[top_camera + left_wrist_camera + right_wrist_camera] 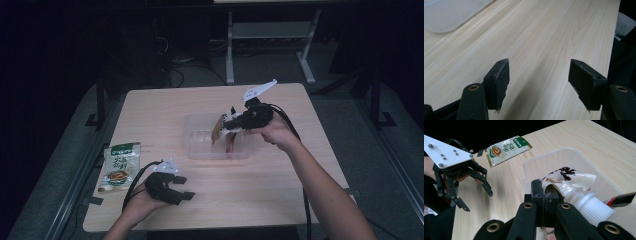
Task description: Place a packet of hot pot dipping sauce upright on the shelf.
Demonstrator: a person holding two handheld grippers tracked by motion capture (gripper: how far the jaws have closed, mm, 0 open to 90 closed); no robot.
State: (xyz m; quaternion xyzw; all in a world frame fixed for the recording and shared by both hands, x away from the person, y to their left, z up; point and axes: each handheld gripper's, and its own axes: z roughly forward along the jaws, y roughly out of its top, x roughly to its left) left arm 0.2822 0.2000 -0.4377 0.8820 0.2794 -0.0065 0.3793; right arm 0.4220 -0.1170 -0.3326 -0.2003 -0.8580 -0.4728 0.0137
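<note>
High view: right tongs [225,127] clamped on a spouted pouch [218,131], held over the clear tray [196,150] mid-worktop [280,165], likely for dropping in. Green packet [120,166] flat by the left edge.

Left gripper view: left tongs [539,82] wide open, empty, low over bare wood, seemingly idle.

Right gripper view: pinched beside the white cap [591,208], above the tray.
</note>
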